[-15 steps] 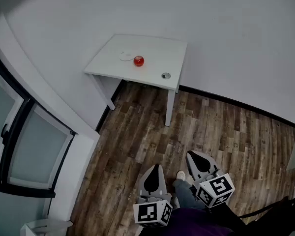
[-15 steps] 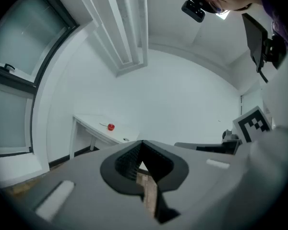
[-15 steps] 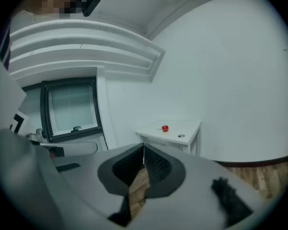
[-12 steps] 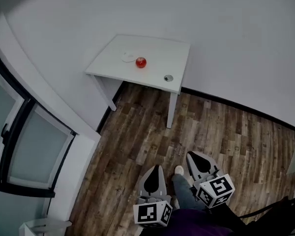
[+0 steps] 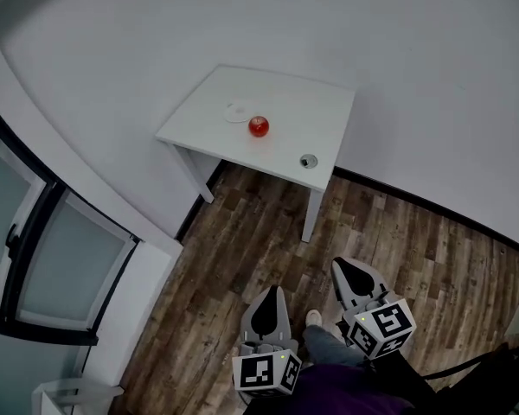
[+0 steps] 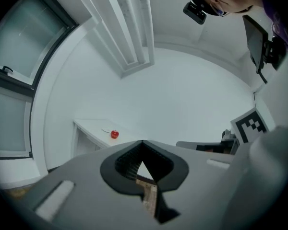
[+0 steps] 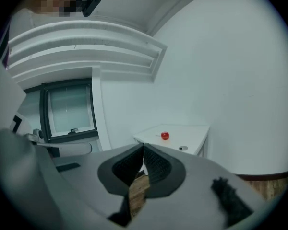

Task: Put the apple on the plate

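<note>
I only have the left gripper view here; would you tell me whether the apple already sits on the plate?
Observer: No. The head view shows the apple resting on the table beside the plate, not on it.
Operator: Is anything else on that table?
Observer: Yes, a small round grey object lies near the front corner, above a table leg.
Operator: And how is the right gripper?
Observer: The right gripper is shut with nothing in it, held over the floor short of the table.

Grey left tongs (image 5: 275, 291), right tongs (image 5: 338, 265), purple top (image 5: 346, 396)
</note>
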A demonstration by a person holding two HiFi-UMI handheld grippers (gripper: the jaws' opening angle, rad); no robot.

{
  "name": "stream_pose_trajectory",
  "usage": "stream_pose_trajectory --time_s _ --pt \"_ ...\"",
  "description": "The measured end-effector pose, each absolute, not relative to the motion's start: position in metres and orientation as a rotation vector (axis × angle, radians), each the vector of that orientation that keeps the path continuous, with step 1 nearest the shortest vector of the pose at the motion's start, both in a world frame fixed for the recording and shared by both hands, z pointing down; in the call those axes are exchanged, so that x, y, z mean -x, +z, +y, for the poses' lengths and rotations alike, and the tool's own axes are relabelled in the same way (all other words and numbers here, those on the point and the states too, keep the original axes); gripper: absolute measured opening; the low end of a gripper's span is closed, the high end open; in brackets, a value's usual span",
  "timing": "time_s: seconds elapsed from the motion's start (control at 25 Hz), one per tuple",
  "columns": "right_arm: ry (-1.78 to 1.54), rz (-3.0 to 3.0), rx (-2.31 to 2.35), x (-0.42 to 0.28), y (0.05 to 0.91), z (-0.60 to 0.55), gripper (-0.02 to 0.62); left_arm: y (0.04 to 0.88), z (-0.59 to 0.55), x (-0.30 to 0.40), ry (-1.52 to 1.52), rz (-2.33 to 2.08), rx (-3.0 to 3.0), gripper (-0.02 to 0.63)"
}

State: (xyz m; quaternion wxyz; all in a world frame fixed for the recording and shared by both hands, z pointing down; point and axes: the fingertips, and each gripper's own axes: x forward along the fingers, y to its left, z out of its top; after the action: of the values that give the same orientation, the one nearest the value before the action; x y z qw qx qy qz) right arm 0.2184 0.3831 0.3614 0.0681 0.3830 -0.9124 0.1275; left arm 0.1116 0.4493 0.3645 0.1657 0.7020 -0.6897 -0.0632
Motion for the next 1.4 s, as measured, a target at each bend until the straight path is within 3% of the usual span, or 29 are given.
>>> stream_pose_trajectory --time_s 0.72,1.4 --pt "0.373 -2.778 -1.064 -0.211 0.367 0.262 0.012 0.366 0.346 -0.095 -0.182 -2.084 -1.92 0.008" --pt "0.351 -2.781 -1.091 -0.114 0.36 0.133 0.012 0.363 0.214 -0.016 -0.137 -1.956 -2.049 0.008"
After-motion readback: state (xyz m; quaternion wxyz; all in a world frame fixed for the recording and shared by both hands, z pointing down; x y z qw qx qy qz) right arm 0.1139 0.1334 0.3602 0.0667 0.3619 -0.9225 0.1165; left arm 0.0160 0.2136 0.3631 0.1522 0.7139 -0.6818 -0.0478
